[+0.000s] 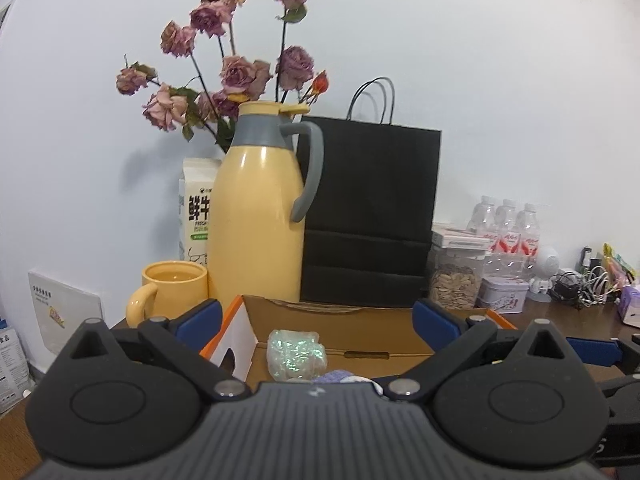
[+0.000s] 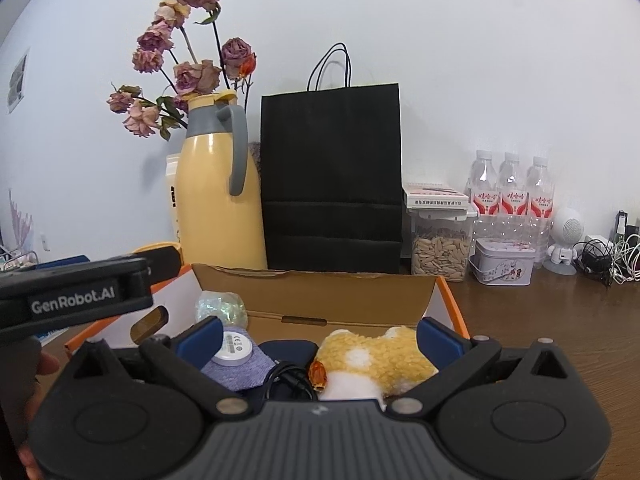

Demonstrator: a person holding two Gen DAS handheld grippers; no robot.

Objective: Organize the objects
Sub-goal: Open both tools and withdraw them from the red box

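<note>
Two handheld grippers hover at the near edge of an open cardboard box [image 2: 320, 284] on a brown wooden table [image 2: 540, 304], both with jaws spread wide and nothing between the blue pads. The right gripper [image 2: 320, 334] looks down on the box's contents: a yellow plush toy [image 2: 380, 356] with white patches lies just under it, touching neither pad, beside a coiled black cable [image 2: 288, 378], a white round disc [image 2: 234, 346] resting on a purple cloth [image 2: 240, 372], and an iridescent crumpled bundle [image 2: 220, 308] toward the far left corner. The left gripper [image 1: 316, 320], seen from the right-hand camera as a black body marked GenRobot.AI held in a person's hand [image 2: 40, 364] at the box's left side, is likewise empty, with the same shimmering bundle lying in the box ahead of it. Judging by the layout, the sorting appears well advanced, since several small items already sit inside the box; whether more remain to be gathered cannot be told from these views. Behind the box stand things that look like fixtures rather than clutter: a yellow thermos jug [image 1: 260, 208], a yellow mug [image 1: 172, 292], a black paper bag [image 2: 332, 176], dried roses [image 1: 224, 60], a jar of seeds [image 2: 440, 240], a small tin [image 2: 504, 264] and three water bottles [image 2: 512, 196].
</note>
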